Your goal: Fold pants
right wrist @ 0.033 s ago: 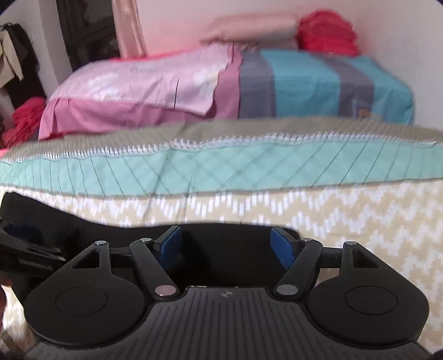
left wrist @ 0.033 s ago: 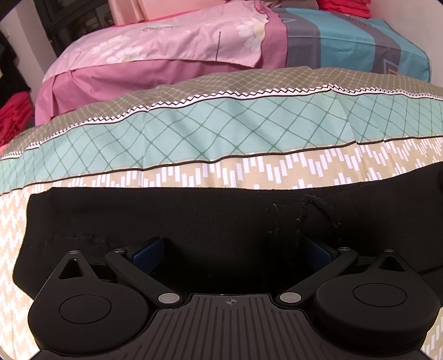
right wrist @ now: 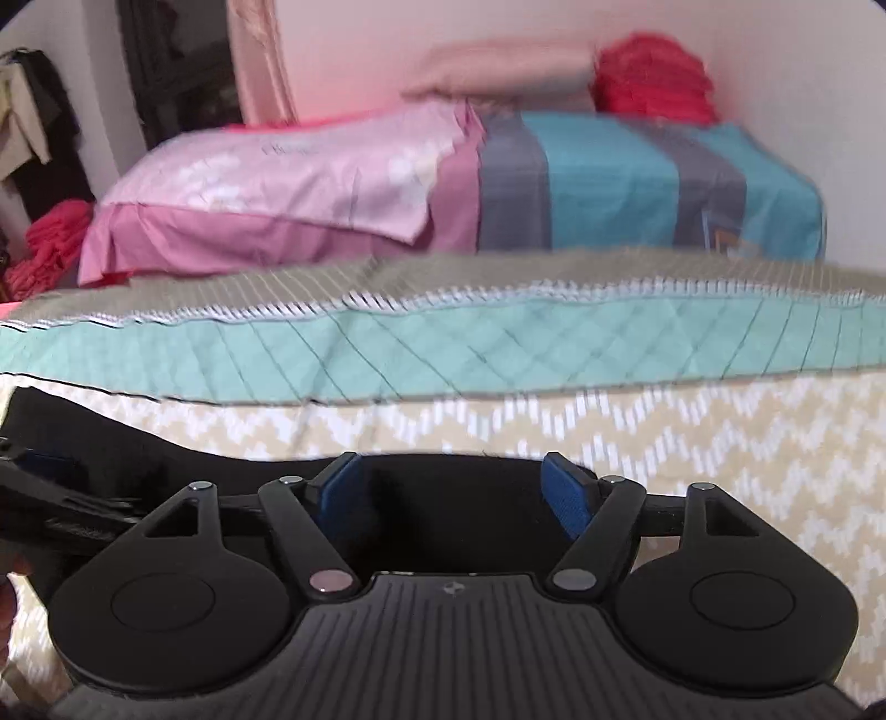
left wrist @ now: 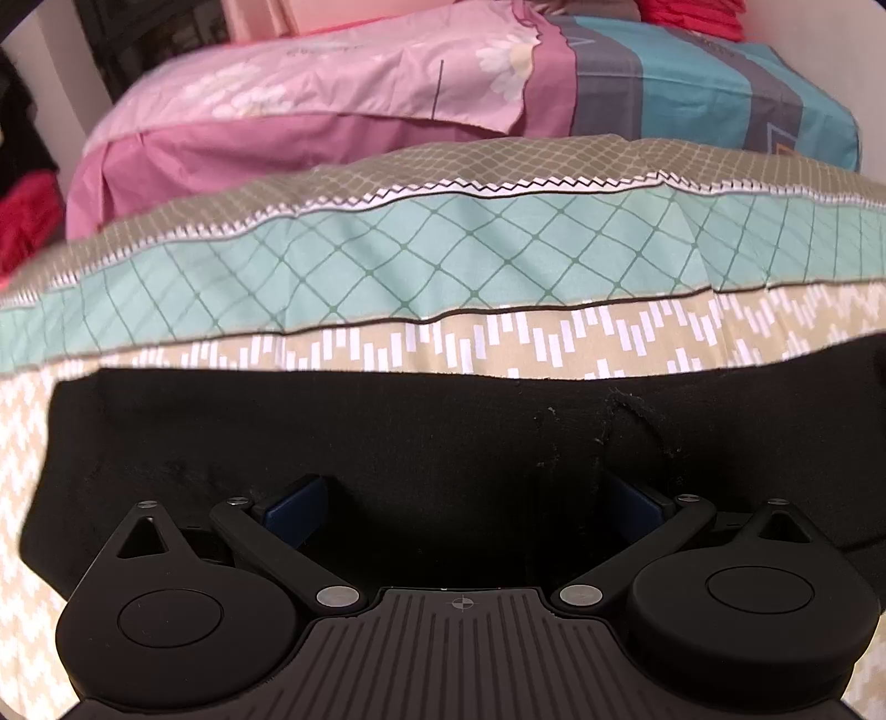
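Beneath both grippers, black pants (left wrist: 387, 437) swallow the jaws' tips.

Soft, even indoor light with a pinkish cast on the far wall (right wrist: 498, 33); no hard shadows or glare. The left view is fairly sharp; the right view is smeared by motion blur. Fisheye bending curves the bed (left wrist: 498, 260), and corners go dark. The black pants (left wrist: 443, 443) show little detail.

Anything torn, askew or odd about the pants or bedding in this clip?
Only minor things: the black fabric pants carry pale lint specks and a puckered curved seam right of centre. The patterned teal-and-beige bedspread is slightly rippled. No tear shows.
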`<state>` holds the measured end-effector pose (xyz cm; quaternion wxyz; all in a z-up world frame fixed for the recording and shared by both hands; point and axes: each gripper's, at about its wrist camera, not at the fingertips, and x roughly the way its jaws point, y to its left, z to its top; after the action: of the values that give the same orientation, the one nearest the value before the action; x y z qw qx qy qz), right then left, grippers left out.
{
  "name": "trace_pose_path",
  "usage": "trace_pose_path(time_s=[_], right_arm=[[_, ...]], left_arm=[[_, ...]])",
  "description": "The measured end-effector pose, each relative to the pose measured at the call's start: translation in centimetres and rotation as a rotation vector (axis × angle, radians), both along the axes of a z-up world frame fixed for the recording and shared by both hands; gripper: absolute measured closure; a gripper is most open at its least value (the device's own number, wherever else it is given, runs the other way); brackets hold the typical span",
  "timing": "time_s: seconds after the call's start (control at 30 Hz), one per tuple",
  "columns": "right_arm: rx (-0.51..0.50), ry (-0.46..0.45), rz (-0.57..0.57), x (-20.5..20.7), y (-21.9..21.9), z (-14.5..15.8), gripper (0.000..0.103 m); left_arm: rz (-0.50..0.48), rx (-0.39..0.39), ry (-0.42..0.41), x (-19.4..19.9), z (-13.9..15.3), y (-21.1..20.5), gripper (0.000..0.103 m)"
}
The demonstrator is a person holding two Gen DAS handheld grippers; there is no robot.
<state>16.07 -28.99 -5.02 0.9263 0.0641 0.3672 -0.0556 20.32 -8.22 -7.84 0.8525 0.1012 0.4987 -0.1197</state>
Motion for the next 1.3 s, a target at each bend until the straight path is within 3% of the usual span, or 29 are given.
trace_pose_path(time_s=[0.07, 0.13, 0.2, 0.3, 0.43, 0.53, 0.63, 0.73, 0.77, 0.8, 0.87, 0.97, 1.13, 1.17, 1.2, 1.3], right_arm=[[-0.029, 0.027, 0.086, -0.8, 1.3, -0.7, 0.017], [-0.144, 0.118, 0.158, -0.9, 2.9, -2.8, 0.016], [-0.203, 0.088, 0.158, -1.3, 4.0, -2.4, 0.019], [-0.149, 0.011, 0.195, -1.3, 5.8, -0.6, 0.018], [-0.167, -0.011, 0.336, -0.2, 10.2, -0.8, 0.018], [-0.18, 0.169, 0.468, 1.2, 13.0, -3.4, 0.019], [-0.257, 0.026, 0.501, 0.8, 14.5, -1.3, 0.022], [-0.171, -0.025, 0.553, 3.1, 16.2, 0.2, 0.023], [-0.147, -0.008, 0.579, 4.3, 17.1, 0.0, 0.03], [-0.129, 0.014, 0.602, 5.5, 18.0, -0.4, 0.049], [-0.099, 0.079, 0.638, 8.2, 19.8, -2.1, 0.074], [-0.117, 0.15, 0.622, 11.2, 22.0, -5.4, 0.073], [-0.029, 0.026, 0.634, 11.3, 22.7, -3.2, 0.069], [-0.02, 0.013, 0.669, 11.0, 23.1, -2.8, 0.063], [-0.019, 0.01, 0.712, 10.9, 23.7, -2.6, 0.057], [-0.056, 0.064, 0.781, 12.2, 26.3, -3.8, 0.057]], left_arm=[[0.018, -0.101, 0.032, 0.1, 0.9, 1.3, 0.0], [0.02, -0.191, 0.02, -0.2, 2.2, 2.6, 0.0], [0.015, -0.227, -0.018, -0.7, 3.9, 3.8, 0.0], [0.041, -0.253, -0.07, -2.0, 5.7, 6.2, 0.0], [0.186, -0.183, -0.068, -2.4, 4.9, 9.9, 0.0], [0.286, -0.047, 0.005, -1.9, 2.4, 12.5, 0.0], [0.314, 0.019, 0.068, -2.3, 0.6, 14.8, 0.0], [0.347, -0.054, 0.078, -2.8, 0.4, 17.0, 0.0], [0.358, -0.059, 0.077, -2.8, 0.5, 17.4, 0.0], [0.366, -0.058, 0.076, -2.8, 0.6, 17.5, 0.0], [0.369, -0.058, 0.075, -2.7, 0.5, 17.8, 0.0], [0.352, -0.056, 0.067, -2.8, 0.5, 18.1, 0.0], [0.356, -0.082, 0.089, -3.0, 0.7, 19.5, 0.0], [0.358, -0.087, 0.099, -3.0, 0.8, 19.8, 0.0], [0.36, -0.099, 0.106, -3.0, 0.8, 20.3, 0.0], [0.369, -0.121, 0.124, -2.9, 0.8, 21.1, 0.0]])
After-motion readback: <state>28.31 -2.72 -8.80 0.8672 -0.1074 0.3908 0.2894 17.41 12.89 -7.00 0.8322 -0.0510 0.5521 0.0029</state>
